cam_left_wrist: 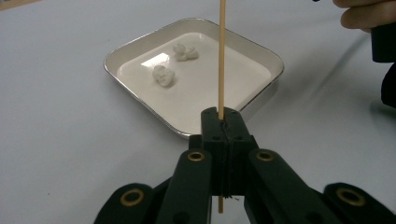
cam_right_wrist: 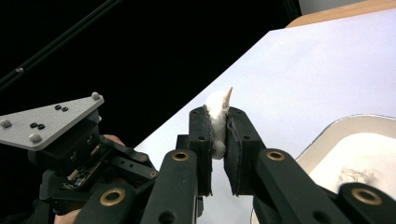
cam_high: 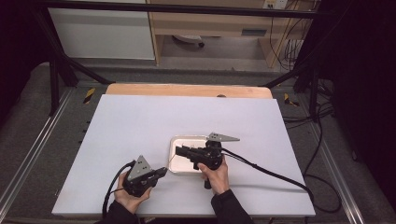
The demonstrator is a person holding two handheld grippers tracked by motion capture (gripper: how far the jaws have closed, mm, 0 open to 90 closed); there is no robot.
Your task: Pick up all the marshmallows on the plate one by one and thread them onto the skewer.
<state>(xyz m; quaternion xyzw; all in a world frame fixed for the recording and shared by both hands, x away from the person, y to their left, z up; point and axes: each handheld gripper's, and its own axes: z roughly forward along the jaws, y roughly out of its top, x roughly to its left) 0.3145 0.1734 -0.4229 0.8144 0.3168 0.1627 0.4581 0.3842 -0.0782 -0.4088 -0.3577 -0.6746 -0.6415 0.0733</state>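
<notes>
- The left tongs (cam_left_wrist: pixel 223 122) are clamped shut on a thin wooden skewer (cam_left_wrist: pixel 222 56), which runs straight out past the jaw tips and also pokes out a little behind them.
- In the left gripper view, the skewer crosses above a shallow white tray (cam_left_wrist: pixel 261 56) that sits on the worktop (cam_left_wrist: pixel 60 140) just ahead of the left tongs.
- Two white, lumpy soft pieces (cam_left_wrist: pixel 163 75) lie in the tray, ahead and to the left of the skewer, close together but apart from each other.
- The right tongs (cam_right_wrist: pixel 219 126) grip a white soft piece (cam_right_wrist: pixel 215 112) between their pads; the jaws stand slightly apart, pressed on it from both sides.
- A pointed wooden tip (cam_right_wrist: pixel 228 94) sticks out of the top of that white piece, just beyond the right jaw tips.
- In the right gripper view, the tray's rim (cam_right_wrist: pixel 327 130) lies to the lower right of the right tongs, with one more white lump (cam_right_wrist: pixel 355 176) showing inside it.
- From the high view, the right tongs (cam_high: pixel 180 150) reach over the near-left part of the tray (cam_high: pixel 187 140), held by the person's right hand (cam_high: pixel 215 175).
- The left tongs (cam_high: pixel 163 171) are just beside the tray's near-left corner, pointing towards the right tongs; the left hand (cam_high: pixel 128 193) holds them low over the worktop.
</notes>
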